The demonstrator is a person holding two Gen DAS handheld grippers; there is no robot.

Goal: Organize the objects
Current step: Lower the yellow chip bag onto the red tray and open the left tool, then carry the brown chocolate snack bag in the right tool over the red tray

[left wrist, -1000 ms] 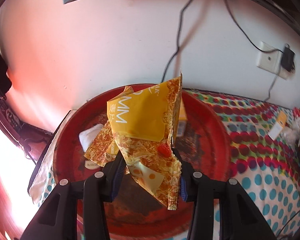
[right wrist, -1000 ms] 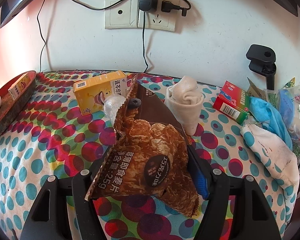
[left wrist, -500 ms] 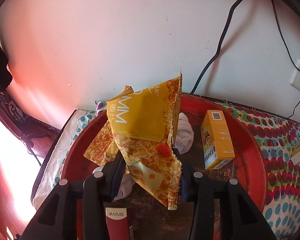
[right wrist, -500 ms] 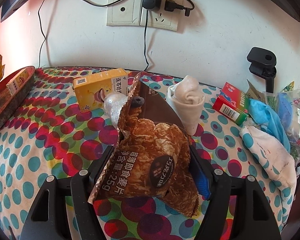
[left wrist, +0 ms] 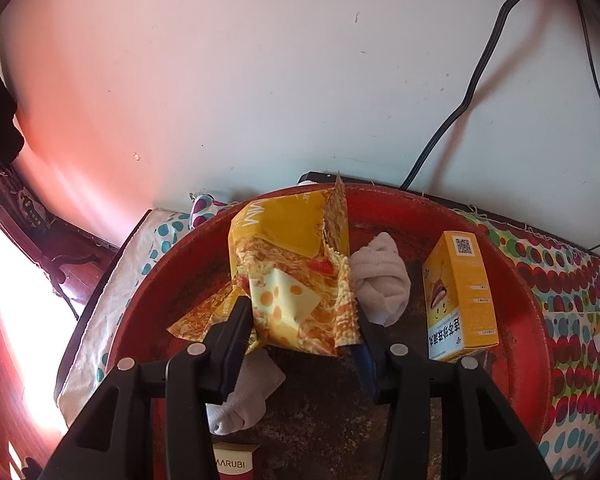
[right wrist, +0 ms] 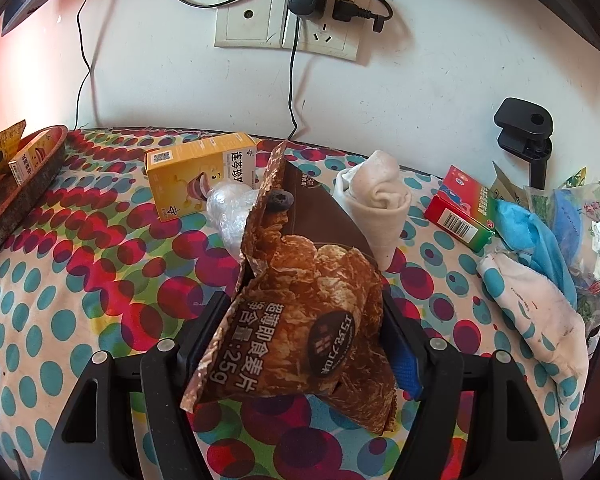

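Lower over the red tray (left wrist: 524,320) now, the left gripper (left wrist: 300,320) has its jaws pinching a yellow snack bag (left wrist: 288,264). Right gripper (right wrist: 308,320) jaws clamp a brown snack bag (right wrist: 304,320) above the dotted table (right wrist: 80,280)

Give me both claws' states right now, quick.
Left claw: closed on the yellow snack bag, over the red tray.
Right claw: closed on the brown snack bag.

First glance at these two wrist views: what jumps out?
The yellow snack bag fills the left wrist view, clamped in the left gripper over the round red tray, which already holds a yellow box and white rolled socks. The right gripper holds a brown cereal bag above the polka-dot tablecloth, with clutter piled along the cloth's right edge.
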